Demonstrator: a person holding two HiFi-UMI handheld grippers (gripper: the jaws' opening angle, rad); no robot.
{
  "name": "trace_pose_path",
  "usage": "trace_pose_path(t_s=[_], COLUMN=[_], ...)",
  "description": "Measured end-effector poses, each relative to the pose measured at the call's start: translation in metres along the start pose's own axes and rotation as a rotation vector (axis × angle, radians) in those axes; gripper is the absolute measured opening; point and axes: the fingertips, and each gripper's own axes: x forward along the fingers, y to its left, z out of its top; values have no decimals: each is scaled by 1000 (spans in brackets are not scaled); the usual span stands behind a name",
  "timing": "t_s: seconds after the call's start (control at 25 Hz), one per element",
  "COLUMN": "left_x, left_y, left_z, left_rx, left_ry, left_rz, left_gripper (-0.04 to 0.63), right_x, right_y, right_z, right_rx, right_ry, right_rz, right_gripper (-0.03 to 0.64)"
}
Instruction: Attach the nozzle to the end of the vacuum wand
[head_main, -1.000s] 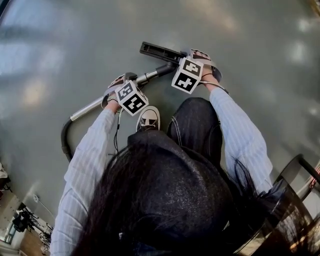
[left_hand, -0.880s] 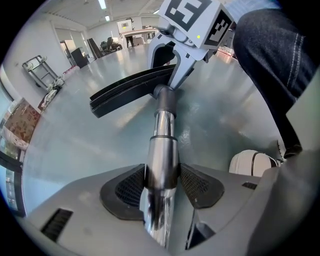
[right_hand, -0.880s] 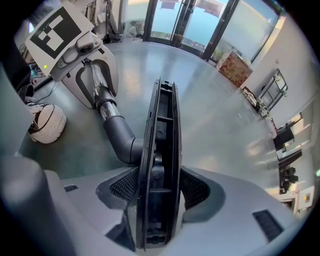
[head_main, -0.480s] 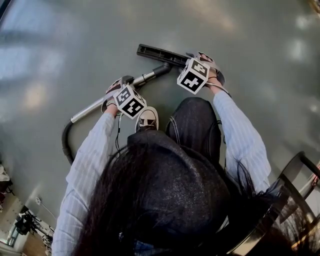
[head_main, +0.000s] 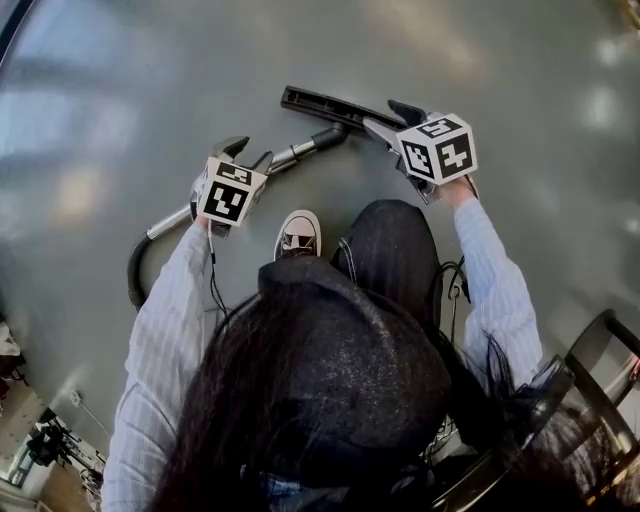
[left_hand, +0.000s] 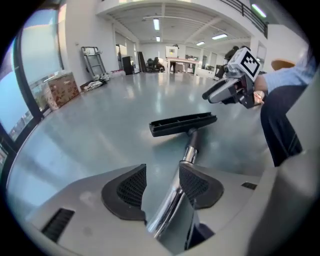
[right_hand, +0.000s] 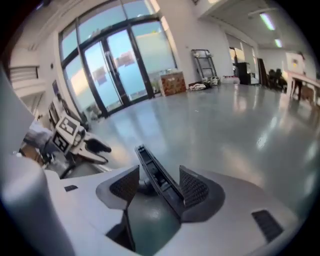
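Tall glass doors (right_hand: 115, 70) brighten a glossy grey floor (left_hand: 100, 125).

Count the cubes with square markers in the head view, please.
2. One cube rides on the left gripper, by the vacuum wand; the other rides on the right gripper, by the nozzle. None seems hidden.

Black is shown by the flat plastic nozzle (head_main: 330, 105), chrome silver by the metal wand tube (head_main: 292, 155). Black-and-white square markers (head_main: 228, 195) are borne by the grey left gripper (head_main: 250, 153) and right gripper (head_main: 388, 115).
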Motion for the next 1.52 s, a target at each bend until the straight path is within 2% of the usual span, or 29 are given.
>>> trace_pose_path(t_s=[0.12,0.16,0.24,0.28,0.36,0.4,0.52,0.6,0.76,0.88,1.28,1.44,1.52], left_x=[-3,-3,-4,-6,-15,-20,-38,-53,-88,-122,-283,-360,-396], left_y=[3,4,8,8,3,0,-3,-7,-11,-15,-46,-68,-80], left_z=[6,7,11,15,22,25,22,15,10,18,95,132,149], left_rx=[-143,-192,-265,-288,-319,-327,-334,-353,-371,-418,-488,-577,-595], left_ry=[-82,-110,-166,-191,-221,-225,-191,-155,-95,-85,-99,-155,-184], left_rz=[-2,10,45,56,63,68,94,82,76,81,84,26,3], left_gripper=[177,143,24,15,6,6,5,5,5,5,5,5,5], right_x=[-1,0,3,3,-1,-2,3,3,-15,-38,-193,-264,-294], right_y=[16,21,30,33,38,41,56,71,102,122,188,217,234], right_z=[14,16,17,17,17,16,4,1,16,32,116,147,162], right_rx=[128,149,176,192,241,268,341,390,452,460,490,494,487], right_ry=[-119,-144,-179,-197,-232,-239,-205,-182,-165,-142,-109,-112,-119], right_rz=[86,109,140,145,142,142,136,138,143,128,95,60,52], right_gripper=[256,255,236,203,57,21,8,6,6,6,6,6,6])
